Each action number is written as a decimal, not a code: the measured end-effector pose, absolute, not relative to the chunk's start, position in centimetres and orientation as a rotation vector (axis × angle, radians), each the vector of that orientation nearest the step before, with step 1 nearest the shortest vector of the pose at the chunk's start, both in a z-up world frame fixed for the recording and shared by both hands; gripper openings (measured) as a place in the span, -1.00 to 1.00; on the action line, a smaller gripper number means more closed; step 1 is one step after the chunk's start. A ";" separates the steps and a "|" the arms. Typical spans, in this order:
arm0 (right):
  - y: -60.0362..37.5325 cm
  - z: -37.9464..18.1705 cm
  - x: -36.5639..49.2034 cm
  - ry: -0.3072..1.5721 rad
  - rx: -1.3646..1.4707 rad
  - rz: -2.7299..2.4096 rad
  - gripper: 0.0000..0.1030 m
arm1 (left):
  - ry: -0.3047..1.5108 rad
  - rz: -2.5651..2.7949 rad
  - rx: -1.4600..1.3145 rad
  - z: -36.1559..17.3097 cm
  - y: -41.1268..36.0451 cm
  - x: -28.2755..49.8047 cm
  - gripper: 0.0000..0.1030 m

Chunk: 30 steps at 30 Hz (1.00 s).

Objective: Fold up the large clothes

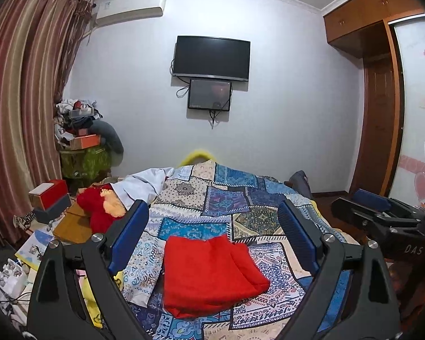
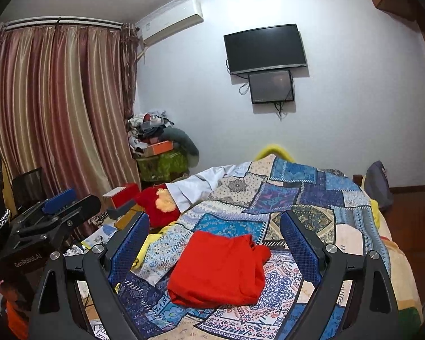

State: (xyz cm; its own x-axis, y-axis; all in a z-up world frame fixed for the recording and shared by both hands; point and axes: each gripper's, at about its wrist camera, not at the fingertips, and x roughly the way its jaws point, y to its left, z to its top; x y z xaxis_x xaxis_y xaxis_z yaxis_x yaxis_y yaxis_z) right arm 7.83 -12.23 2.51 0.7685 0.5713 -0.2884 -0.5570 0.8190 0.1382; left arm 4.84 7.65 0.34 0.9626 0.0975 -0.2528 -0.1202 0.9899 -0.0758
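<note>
Cloth, red and already folded into a compact bundle, lies on the quilt of the bed, ahead of and below both claws. The left claw hangs spread wide and empty, its blue pads apart with nothing between them; the right claw is likewise released and holds nothing. Neither touches the cloth. In both wrist views the bundle sits between the fingers and low, so it lies roughly centred between the two hands, neither plainly nearer. Its long axis seems to run from the near left corner toward the far right, where a loose flap sticks out in the right wrist view. Judging by this, the fold looks nearly or fully done; any tidying would probably fall to the right hand at that flap.
</note>
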 end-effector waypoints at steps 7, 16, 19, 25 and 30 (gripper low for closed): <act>-12.1 2.4 7.8 0.335 0.045 0.615 0.79 | 0.260 0.102 -0.093 0.1 7.7 5.0 0.80; -12.3 2.2 7.9 0.337 0.047 0.614 0.79 | 0.276 0.090 -0.104 -0.1 8.3 5.4 0.80; -12.3 2.2 7.9 0.337 0.048 0.611 0.79 | 0.277 0.086 -0.108 -0.2 8.7 5.3 0.81; -12.2 2.2 7.9 0.336 0.046 0.611 0.79 | 0.281 0.073 -0.115 -0.2 9.1 5.4 0.81; -12.1 2.2 7.8 0.337 0.044 0.610 0.79 | 0.282 0.068 -0.117 -0.3 9.2 5.4 0.81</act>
